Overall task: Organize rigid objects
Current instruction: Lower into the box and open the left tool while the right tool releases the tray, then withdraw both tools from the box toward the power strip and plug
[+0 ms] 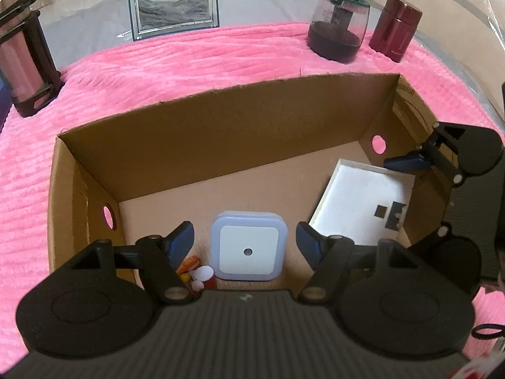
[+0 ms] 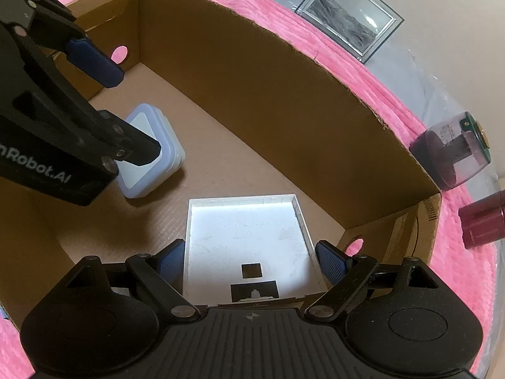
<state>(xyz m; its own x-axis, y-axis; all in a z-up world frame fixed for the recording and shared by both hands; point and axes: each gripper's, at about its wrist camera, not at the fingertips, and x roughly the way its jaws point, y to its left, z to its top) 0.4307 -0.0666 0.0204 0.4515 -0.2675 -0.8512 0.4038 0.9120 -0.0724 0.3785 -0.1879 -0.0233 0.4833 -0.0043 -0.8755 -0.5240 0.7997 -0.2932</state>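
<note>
An open cardboard box [image 1: 221, 94] sits on a pink blanket. On its floor lies a pale blue square night light [image 1: 248, 246] [image 2: 151, 177]. My left gripper [image 1: 246, 243] [image 2: 123, 107] hovers over it, open, with a gap between each blue pad and the light. To the right lies a shallow white tray [image 1: 356, 202] [image 2: 249, 237]. My right gripper [image 2: 251, 262] straddles its near end, and both pads meet the tray's side edges. In the left wrist view only one of the right gripper's fingers [image 1: 407, 162] shows, at the tray's far corner.
Small red, orange and white items [image 1: 195, 271] lie in the box's near left corner. Beyond the box stand a silver picture frame [image 1: 172, 3], a dark jar with a green lid [image 1: 337, 25], a maroon canister [image 1: 394, 28] and a black holder [image 1: 25, 63].
</note>
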